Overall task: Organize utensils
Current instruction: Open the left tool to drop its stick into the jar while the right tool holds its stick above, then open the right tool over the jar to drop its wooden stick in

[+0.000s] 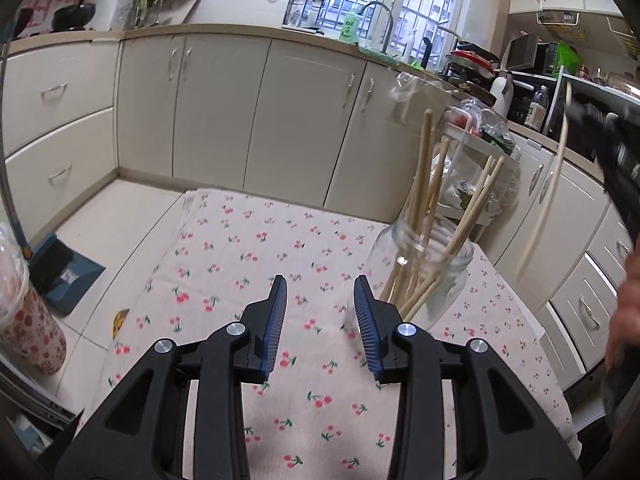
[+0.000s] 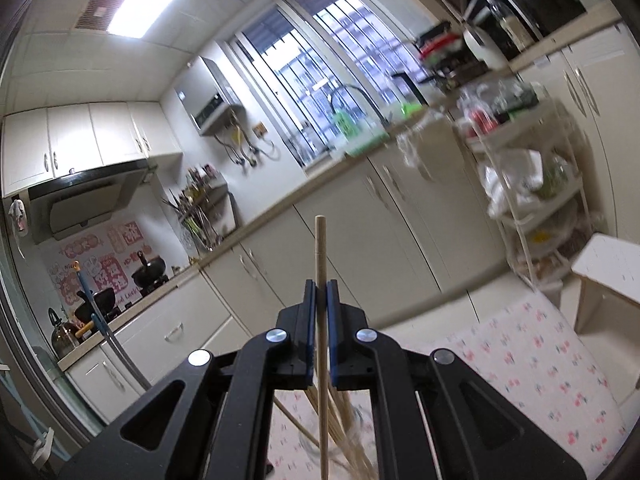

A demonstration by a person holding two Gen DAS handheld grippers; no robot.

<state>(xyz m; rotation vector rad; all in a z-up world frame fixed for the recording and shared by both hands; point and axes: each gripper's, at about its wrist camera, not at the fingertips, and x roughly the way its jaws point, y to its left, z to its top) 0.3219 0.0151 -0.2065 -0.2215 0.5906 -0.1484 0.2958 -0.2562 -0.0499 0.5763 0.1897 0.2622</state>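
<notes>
Wooden chopstick (image 2: pixel 320 264) clamped in R tool (image 2: pixel 320 292); L tool (image 1: pixel 320 300) partly open, empty.

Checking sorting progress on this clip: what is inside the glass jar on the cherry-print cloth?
The glass jar holds several wooden chopsticks, standing tilted with their tops fanned out above the rim. Through the clear wall only their lower ends show; blur and glare prevent an exact count.

"AXE" on green bottle (image 1: pixel 349 26)
</notes>
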